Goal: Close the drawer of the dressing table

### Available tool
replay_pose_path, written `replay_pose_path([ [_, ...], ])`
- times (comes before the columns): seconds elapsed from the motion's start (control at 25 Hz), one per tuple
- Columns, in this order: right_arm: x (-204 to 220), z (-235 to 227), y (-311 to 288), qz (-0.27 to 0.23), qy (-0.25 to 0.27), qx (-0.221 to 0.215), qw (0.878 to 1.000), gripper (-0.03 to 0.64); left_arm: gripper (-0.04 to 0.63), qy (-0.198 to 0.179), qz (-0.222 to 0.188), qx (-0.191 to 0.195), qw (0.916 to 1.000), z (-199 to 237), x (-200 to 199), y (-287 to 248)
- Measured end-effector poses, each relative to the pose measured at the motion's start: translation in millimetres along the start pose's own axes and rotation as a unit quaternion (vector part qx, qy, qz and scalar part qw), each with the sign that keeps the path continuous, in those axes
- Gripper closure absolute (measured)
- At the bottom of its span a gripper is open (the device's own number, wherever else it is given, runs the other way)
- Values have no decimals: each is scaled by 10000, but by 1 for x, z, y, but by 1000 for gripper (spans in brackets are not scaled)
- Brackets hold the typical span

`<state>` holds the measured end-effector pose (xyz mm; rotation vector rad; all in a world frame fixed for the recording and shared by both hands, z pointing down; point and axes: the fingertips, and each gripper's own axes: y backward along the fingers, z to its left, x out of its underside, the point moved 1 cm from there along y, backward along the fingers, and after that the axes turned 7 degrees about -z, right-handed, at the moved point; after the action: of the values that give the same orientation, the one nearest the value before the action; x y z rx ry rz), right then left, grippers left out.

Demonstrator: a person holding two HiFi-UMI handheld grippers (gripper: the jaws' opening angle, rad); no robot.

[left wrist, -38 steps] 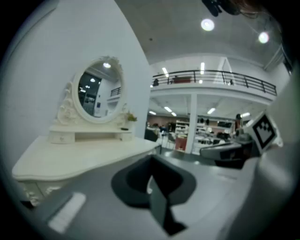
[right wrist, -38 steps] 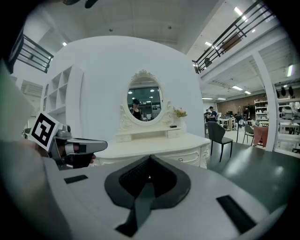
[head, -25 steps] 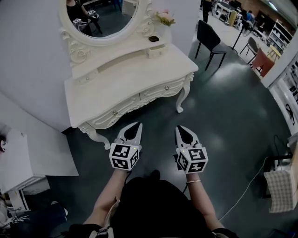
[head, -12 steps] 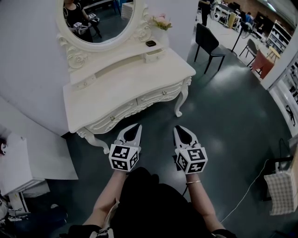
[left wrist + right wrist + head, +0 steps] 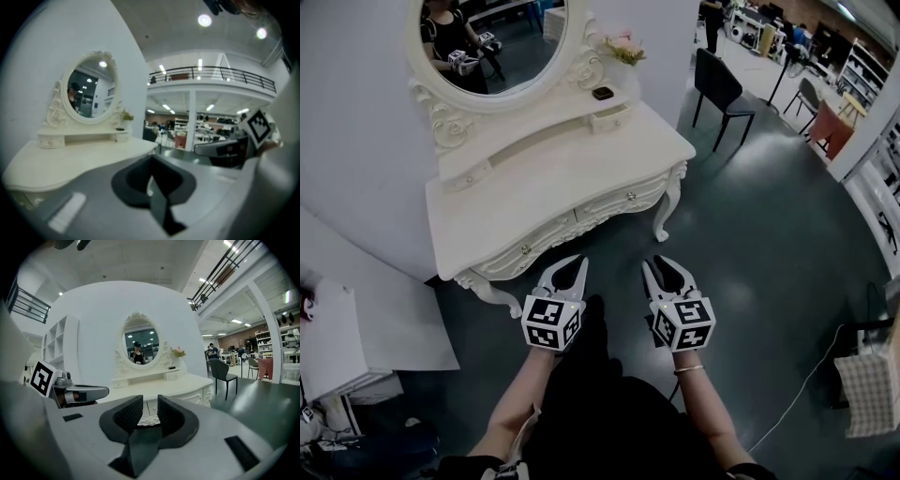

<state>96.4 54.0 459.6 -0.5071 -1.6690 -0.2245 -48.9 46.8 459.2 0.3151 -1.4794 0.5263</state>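
The white dressing table (image 5: pixel 544 183) with its oval mirror (image 5: pixel 492 42) stands against the wall ahead. Its two wide front drawers (image 5: pixel 619 199) look flush with the front. A small drawer (image 5: pixel 608 118) on the upper shelf's right end sticks out a little. My left gripper (image 5: pixel 578 262) is shut and holds nothing, a short way in front of the table's front edge. My right gripper (image 5: pixel 660 265) is beside it, with its jaws opening and nothing between the pads (image 5: pixel 129 413). In the right gripper view the table (image 5: pixel 187 383) lies straight ahead.
A flower pot (image 5: pixel 623 49) and a small dark object (image 5: pixel 602 93) sit on the upper shelf. A black chair (image 5: pixel 722 89) stands to the right of the table. A white cabinet (image 5: pixel 337 337) is at the left. A cable (image 5: pixel 797 384) and a checked bag (image 5: pixel 872 384) lie at the right.
Both grippers have moved a little closer to the table's front. The right gripper's jaws, shut before, have come apart. The left gripper stays shut.
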Motion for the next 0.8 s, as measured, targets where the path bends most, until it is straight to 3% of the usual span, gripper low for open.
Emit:
replay_pose_path([
  [0.36,-5,-17,-50,114,-9,-46,9999,476,591,113,59,61,9999,31,2,-50],
  [0.8,-19,-63,-155,260,-66,146,9995,469,591,237,142,246,9993,94,-6,-149],
])
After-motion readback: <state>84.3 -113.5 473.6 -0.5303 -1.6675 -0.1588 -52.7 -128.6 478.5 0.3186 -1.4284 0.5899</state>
